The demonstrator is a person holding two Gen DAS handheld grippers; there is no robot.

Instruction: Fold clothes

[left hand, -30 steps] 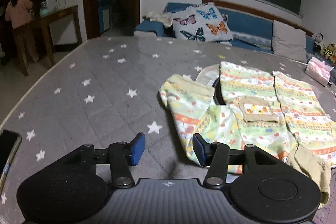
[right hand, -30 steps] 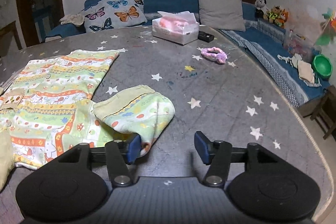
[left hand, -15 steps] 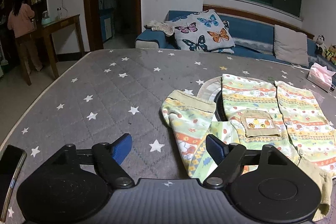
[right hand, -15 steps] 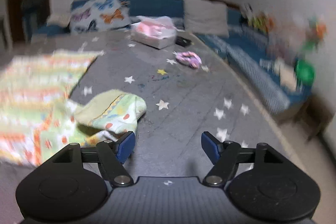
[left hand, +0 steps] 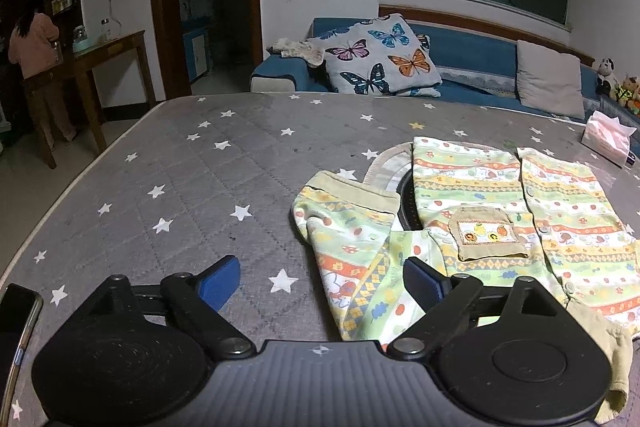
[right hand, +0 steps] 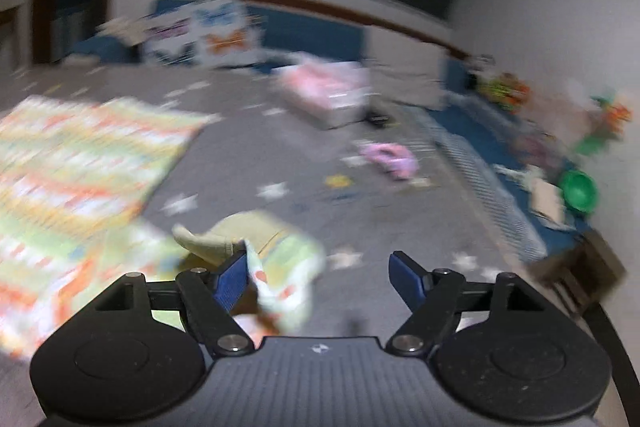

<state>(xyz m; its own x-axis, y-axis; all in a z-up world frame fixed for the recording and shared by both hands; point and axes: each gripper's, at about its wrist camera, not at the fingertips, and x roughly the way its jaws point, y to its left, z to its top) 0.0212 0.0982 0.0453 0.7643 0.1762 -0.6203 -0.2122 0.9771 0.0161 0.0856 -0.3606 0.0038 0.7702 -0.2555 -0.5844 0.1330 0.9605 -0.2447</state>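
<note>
A child's pastel striped jacket [left hand: 500,195] with tan cuffs and a tan chest pocket lies spread on the grey star-print mattress [left hand: 200,179]. One sleeve [left hand: 352,251] is folded in beside the body. My left gripper [left hand: 322,281] hovers just in front of that sleeve, its jaws opening, with only the sleeve's lower edge showing in the gap and nothing pinched. The right wrist view is motion-blurred. There the other sleeve [right hand: 280,263] lies crumpled with its tan cuff up, against the left finger [right hand: 230,279]. My right gripper [right hand: 320,279] stands wide and grips nothing.
A dark phone [left hand: 16,323] lies at the mattress's near left edge. A pink tissue box [right hand: 324,95] and a purple scrunchie [right hand: 390,155] sit farther back on the right. A sofa with a butterfly pillow [left hand: 380,59] stands behind. A person [left hand: 34,67] stands far left.
Both grippers have opened wider. The right view has swung and blurred, and the right sleeve now bunches beside the left finger. The left gripper has tilted up slightly.
</note>
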